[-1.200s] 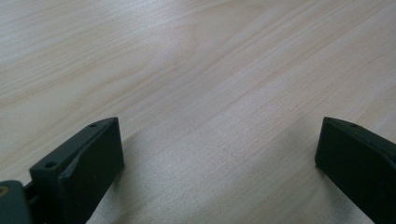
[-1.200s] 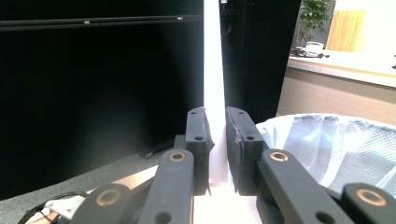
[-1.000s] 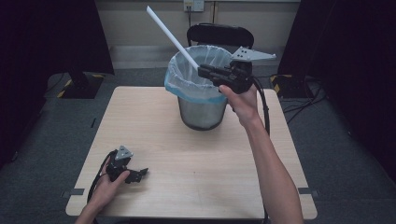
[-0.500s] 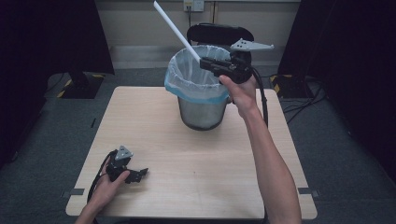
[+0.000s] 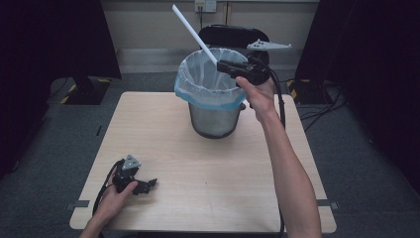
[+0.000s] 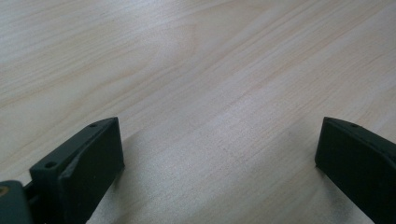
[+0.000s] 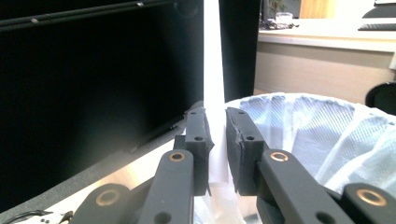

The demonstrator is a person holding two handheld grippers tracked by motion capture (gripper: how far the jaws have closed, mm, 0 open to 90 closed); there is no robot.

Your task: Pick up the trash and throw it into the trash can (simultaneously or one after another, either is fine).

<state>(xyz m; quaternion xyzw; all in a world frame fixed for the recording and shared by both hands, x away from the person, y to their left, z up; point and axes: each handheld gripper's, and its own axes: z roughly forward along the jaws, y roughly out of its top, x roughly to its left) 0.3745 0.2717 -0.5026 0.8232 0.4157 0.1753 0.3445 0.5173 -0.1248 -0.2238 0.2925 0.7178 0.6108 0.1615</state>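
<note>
Standing near the far edge of the pale wood-grain table (image 5: 208, 173) was a round metal bin (image 5: 214, 116), dull steel below and lined with a thin bag (image 5: 198, 79), crinkled white within and blue where it folded over the rim. Over the bin's mouth the right gripper (image 5: 222, 64) was held level in the person's right hand (image 5: 257, 94), its black jaws closed on a long, flat white strip (image 5: 194, 33) that slanted up and away to the left. The grey three-cornered plate on top jutted out to the right.

Only the right gripper view showed the grip closely — the right gripper (image 7: 218, 140) had the strip (image 7: 212, 56) pinched between the two ribbed pads, and the bag (image 7: 317, 135) showed a fine mesh-like texture behind.

At the near left corner, the left gripper (image 5: 148, 184) rested on the table under the left hand (image 5: 113, 201). The left gripper view showed what the high one could not — jaws spread wide, nothing between them, low over bare grain (image 6: 210, 93).
</note>
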